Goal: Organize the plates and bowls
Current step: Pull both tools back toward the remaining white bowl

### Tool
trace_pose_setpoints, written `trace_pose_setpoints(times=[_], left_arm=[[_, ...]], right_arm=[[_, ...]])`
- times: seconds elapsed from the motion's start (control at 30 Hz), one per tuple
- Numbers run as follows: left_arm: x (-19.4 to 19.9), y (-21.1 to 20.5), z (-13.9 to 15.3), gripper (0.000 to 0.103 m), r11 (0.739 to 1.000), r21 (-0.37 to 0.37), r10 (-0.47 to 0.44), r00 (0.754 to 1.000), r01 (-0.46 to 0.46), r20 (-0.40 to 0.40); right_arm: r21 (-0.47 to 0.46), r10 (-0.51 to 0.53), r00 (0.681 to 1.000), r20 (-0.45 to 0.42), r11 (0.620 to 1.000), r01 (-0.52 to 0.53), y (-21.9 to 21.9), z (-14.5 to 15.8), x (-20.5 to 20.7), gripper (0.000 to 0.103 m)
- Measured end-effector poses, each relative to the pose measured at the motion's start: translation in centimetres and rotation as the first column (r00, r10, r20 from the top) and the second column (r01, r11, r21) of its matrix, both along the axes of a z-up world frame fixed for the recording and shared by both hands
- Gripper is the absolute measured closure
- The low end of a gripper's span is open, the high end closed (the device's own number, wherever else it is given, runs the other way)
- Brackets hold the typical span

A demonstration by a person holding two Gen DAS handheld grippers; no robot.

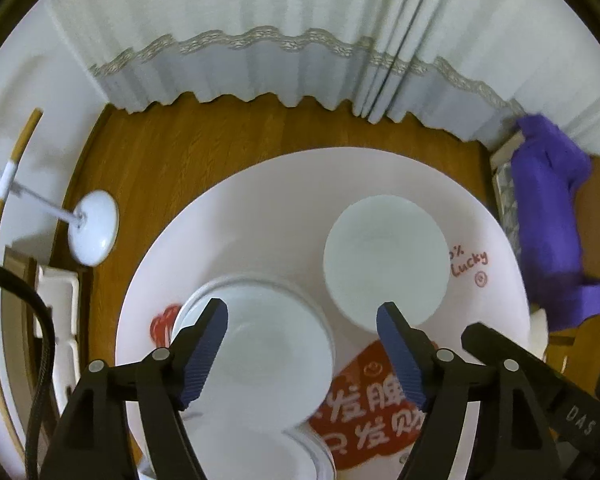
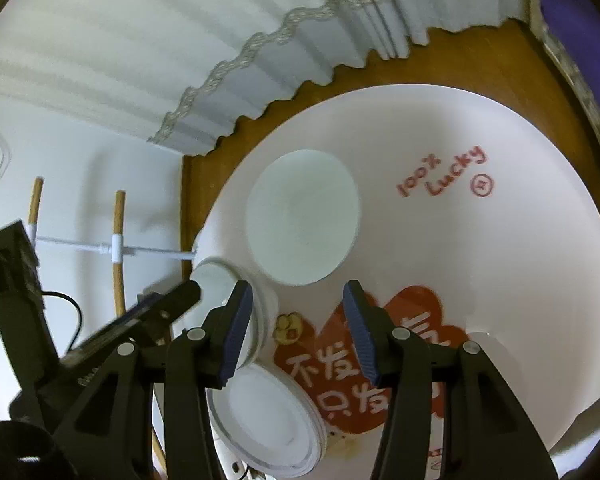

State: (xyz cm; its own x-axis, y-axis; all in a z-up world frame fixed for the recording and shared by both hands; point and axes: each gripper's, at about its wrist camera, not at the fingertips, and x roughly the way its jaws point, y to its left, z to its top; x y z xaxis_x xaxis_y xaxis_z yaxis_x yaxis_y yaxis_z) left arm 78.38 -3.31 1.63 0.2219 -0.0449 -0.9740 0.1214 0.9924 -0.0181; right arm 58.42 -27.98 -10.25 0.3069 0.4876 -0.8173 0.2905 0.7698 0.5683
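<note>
Both grippers hovered over the dishes, nothing picked up yet.

On the round pale pink bench (image 1: 260,216) sat a white ceramic bowl (image 1: 384,256) beside stacked white plates (image 1: 260,344). The left gripper (image 1: 302,354) and right gripper (image 2: 298,332) had their fingers apart, empty. Next, likely, one should close on the bowl's rim.

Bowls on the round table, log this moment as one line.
left gripper: open, empty | right gripper: open, empty | bowls: on table
</note>
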Motion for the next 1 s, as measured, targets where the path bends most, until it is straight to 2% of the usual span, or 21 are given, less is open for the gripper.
trace_pose_setpoints(times=[0.3,0.5,0.67,0.83,0.9,0.93,1.0], left_arm=[[4.7,-2.8,-4.1,0.03,0.997,0.05,-0.056,0.997,0.059,-0.06],[8.4,-4.2,-7.5,0.03,0.992,0.087,-0.084,0.987,0.096,-0.136],[11.1,-5.3,-9.5,0.033,0.99,0.085,-0.098,0.98,0.114,-0.171],[14.1,-6.1,-12.2,0.047,0.989,0.084,-0.1,0.973,0.12,-0.207],[15.0,-6.1,-13.1,0.062,0.992,0.069,-0.089,0.971,0.107,-0.222],[15.4,-6.2,-13.3,0.065,0.993,0.049,-0.093,0.97,0.106,-0.225],[15.9,-6.1,-13.4,0.078,0.992,0.04,-0.108,0.969,0.12,-0.222]], right_arm=[[-0.015,-0.03,0.998,-0.054,0.999,0.029,-1.0,-3.4,2.8,0.054],[-0.025,-0.024,0.995,-0.092,0.999,0.022,-1.1,-6.1,4.3,0.054],[-0.037,-0.004,0.995,-0.099,0.999,0.001,-0.5,-7.1,5.3,0.055],[-0.02,0.011,0.995,-0.1,1.0,-0.013,-0.3,-7.6,5.8,0.064],[-0.013,0.015,0.995,-0.1,1.0,-0.016,-0.3,-7.8,5.9,0.068],[-0.01,0.015,0.995,-0.1,1.0,-0.016,-0.4,-7.9,6.0,0.073],[-0.001,0.018,0.995,-0.097,1.0,-0.018,-0.4,-8.0,6.1,0.078]])
